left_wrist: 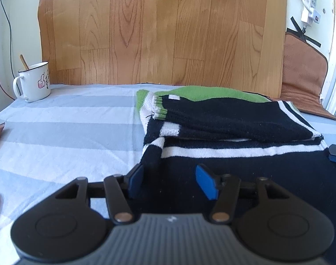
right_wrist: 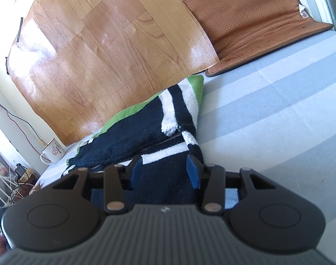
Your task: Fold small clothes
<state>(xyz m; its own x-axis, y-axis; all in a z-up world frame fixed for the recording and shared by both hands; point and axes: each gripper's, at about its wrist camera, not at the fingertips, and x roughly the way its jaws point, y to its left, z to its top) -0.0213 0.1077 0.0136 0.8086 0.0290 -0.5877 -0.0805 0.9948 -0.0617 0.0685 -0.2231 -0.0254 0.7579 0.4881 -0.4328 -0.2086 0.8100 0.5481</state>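
A black knit sweater (left_wrist: 234,119) with white stripes and a green part lies partly folded on the striped blue-and-white cloth (left_wrist: 64,132); an upper layer is doubled over the lower one. My left gripper (left_wrist: 171,181) hovers low over the sweater's near left corner, jaws apart, with black knit below and between the blue pads (left_wrist: 206,183) but not pinched. The right gripper (right_wrist: 165,172) sits at the sweater's (right_wrist: 145,128) near right corner, also open, black fabric lying between its pads (right_wrist: 193,173). Its tip (left_wrist: 335,154) shows at the right edge of the left wrist view.
A white enamel mug (left_wrist: 34,81) with a stick in it stands at the far left of the cloth. A wood-pattern sheet (left_wrist: 163,31) leans against the back wall, a brown mesh cushion (right_wrist: 251,19) beside it. Cables and a power strip (left_wrist: 309,2) hang at the right.
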